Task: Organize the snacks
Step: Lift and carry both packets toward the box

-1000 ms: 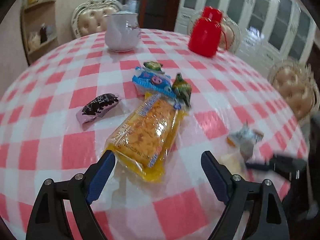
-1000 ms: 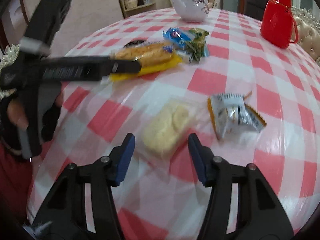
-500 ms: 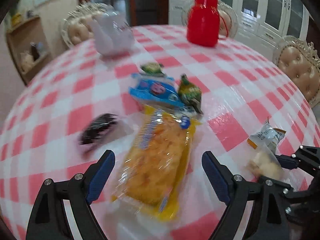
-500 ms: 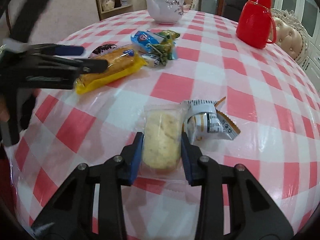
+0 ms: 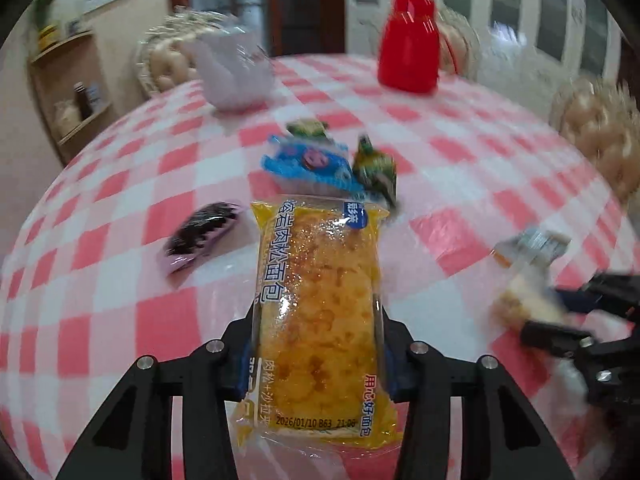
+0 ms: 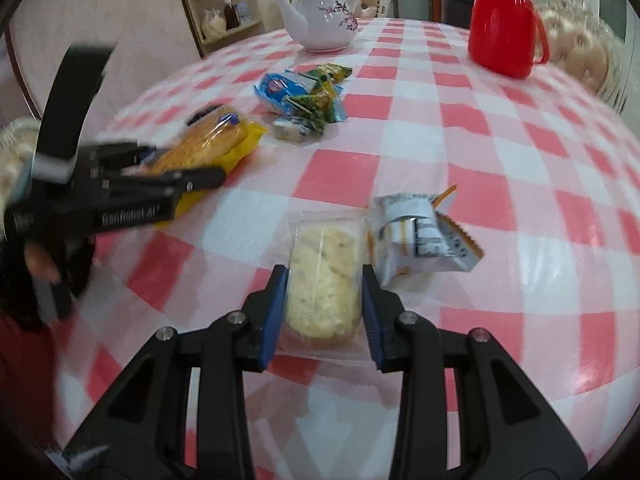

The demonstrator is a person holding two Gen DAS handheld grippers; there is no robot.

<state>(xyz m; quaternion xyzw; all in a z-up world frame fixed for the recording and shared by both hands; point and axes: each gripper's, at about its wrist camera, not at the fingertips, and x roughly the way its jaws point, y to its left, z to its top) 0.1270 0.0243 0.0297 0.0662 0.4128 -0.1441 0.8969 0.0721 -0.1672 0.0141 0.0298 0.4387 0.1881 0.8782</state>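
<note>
- The left gripper point(image 5: 318, 344) is seen closing in on the yellow bread pack point(image 5: 320, 304). The pack is pinched between the blue fingers point(image 5: 240, 364), which are pressed against both of its long sides.
- The yellow bread pack is laid lengthwise on the worktop point(image 5: 120, 320), which is covered with a red and white checked cloth. Its far end is just beside the blue snack pack point(image 5: 308, 162).
- A green snack pack point(image 5: 376, 170) is seen touching the blue one on its right. Another small green pack point(image 5: 308, 127) is found just behind them.
- A dark snack in a pink wrapper point(image 5: 200, 236) is laid near the left of the bread pack, but apart from it.
- The right gripper point(image 6: 325, 308) is clenched on the clear cake pack point(image 6: 322, 280). The pale cake is held between the blue fingers point(image 6: 276, 312) low on the worktop.
- A white and orange snack pack point(image 6: 424, 236) is crumpled just beside the cake pack on its right, and it seems to be touched by it.
- A white teapot point(image 6: 320, 16) and a red jug point(image 6: 504, 20) are stood at the far side of the worktop, well apart from the snacks.
- In the right wrist view, the left gripper is seen at the left edge, blurred, with a person's hand point(image 6: 44, 268) on it.
</note>
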